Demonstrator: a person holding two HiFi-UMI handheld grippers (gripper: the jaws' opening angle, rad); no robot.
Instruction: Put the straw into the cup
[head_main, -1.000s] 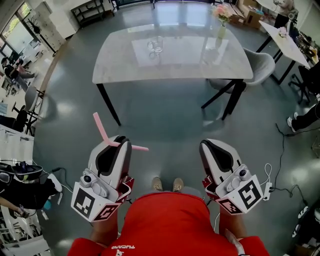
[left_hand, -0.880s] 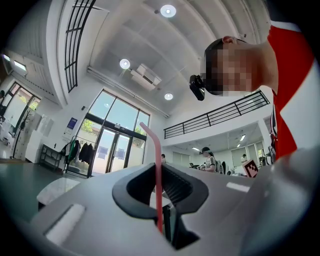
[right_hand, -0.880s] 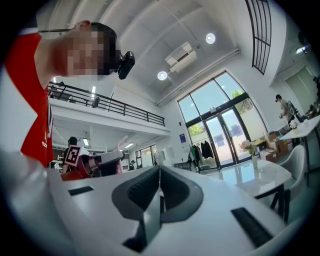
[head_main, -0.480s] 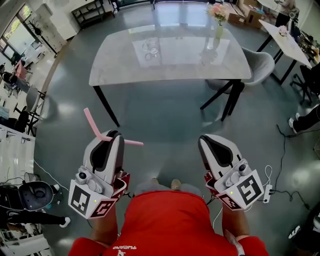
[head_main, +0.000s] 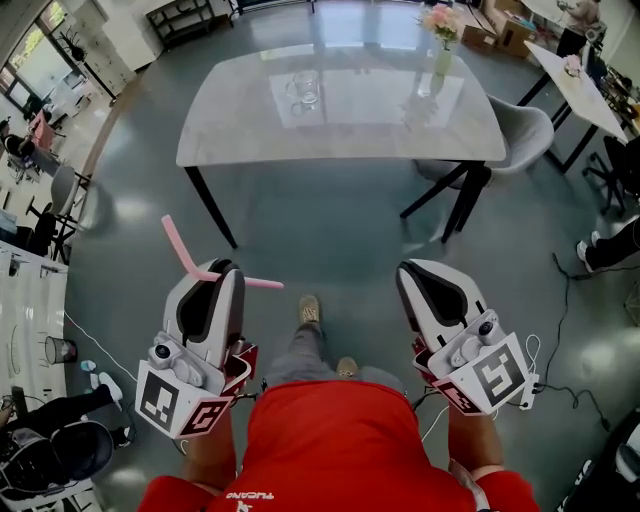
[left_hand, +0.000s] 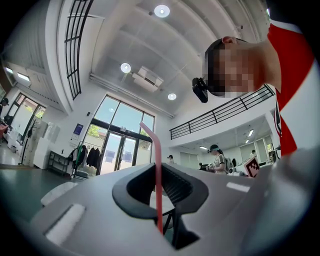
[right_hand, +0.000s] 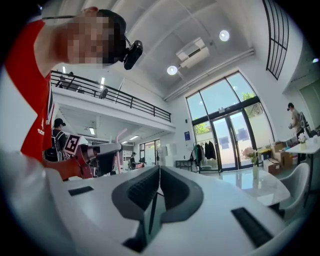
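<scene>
One table (head_main: 380, 120) dominated the scene and served as my reference for everything else. One grey chair (head_main: 520, 130) stood at the table's right end, clear of the route I judged I would take.

Two grippers were in view, both held over open floor well short of the table's near edge. That suggested the carry was under way and the insertion had not begun. The left gripper (head_main: 222, 272) was clamped on the straw. Its own view showed the pink shaft pinched between the pads and rising upright out of them. I judged the hold was made low on the shaft so that a long free end remained to enter the cup. The right gripper (head_main: 418, 270) had its jaws together with nothing between them. I took it to be in reserve, perhaps to steady the cup once at the table.

One vase of flowers (head_main: 443, 40) stood at the table's far right corner, well apart from the cup.

One clear cup (head_main: 306, 88) stood upright on the table's far left part with its mouth open upward, so it could be entered from above.

One straw (head_main: 182, 244) was counted. It was bent, with one leg slanting up and left of the jaws and the shorter leg pointing right. It was well apart from the table and the cup.
</scene>
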